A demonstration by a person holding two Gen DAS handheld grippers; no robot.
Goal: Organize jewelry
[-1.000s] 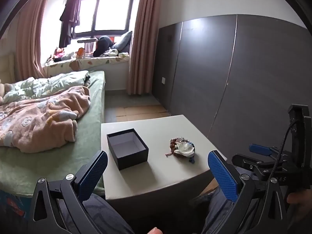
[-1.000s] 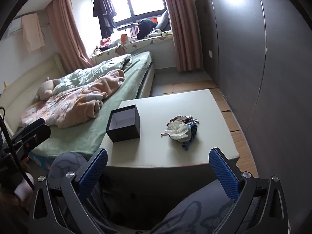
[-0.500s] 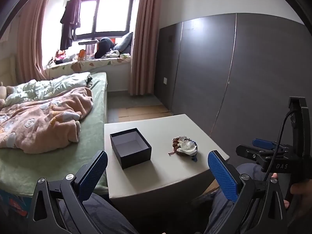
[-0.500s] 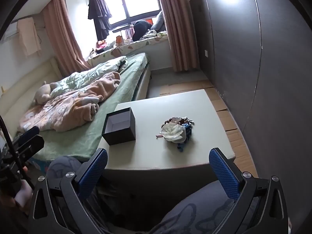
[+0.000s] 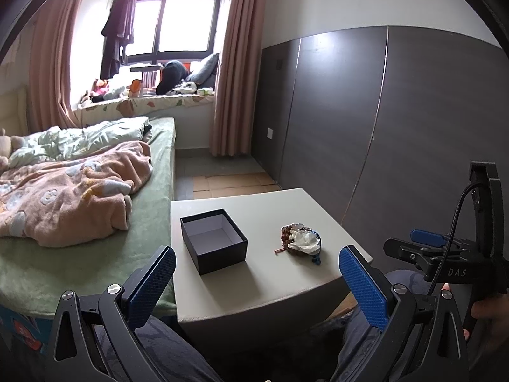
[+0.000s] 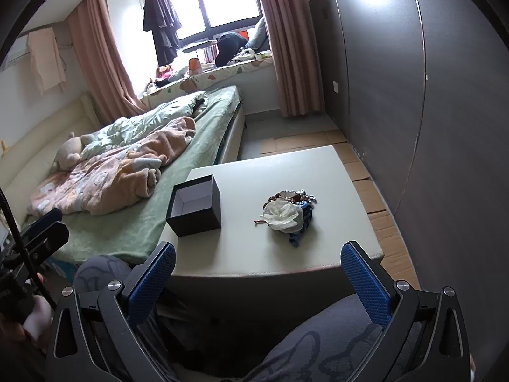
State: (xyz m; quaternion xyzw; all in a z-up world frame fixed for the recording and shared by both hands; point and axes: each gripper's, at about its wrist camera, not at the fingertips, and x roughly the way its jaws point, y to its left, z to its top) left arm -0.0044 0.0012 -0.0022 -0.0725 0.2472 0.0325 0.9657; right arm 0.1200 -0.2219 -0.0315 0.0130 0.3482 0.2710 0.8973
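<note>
A black open box with a pale inside stands on the left part of a small grey-white table. To its right lies a pile of jewelry: brown and dark bead strings, a blue piece, and a white crumpled piece on top. My left gripper is open, held back from the table's near edge. My right gripper is open too, also short of the table. Both hold nothing. In the left wrist view the right gripper's body shows at right.
A bed with a pink blanket and green sheet stands left of the table. A dark panelled wall runs along the right. The person's knees sit under the table's near edge. Cardboard covers the floor beyond.
Both grippers have drifted slightly; the table and its objects sit a little differently in each view. Box and jewelry have not moved on the table. The jaws stay open.
</note>
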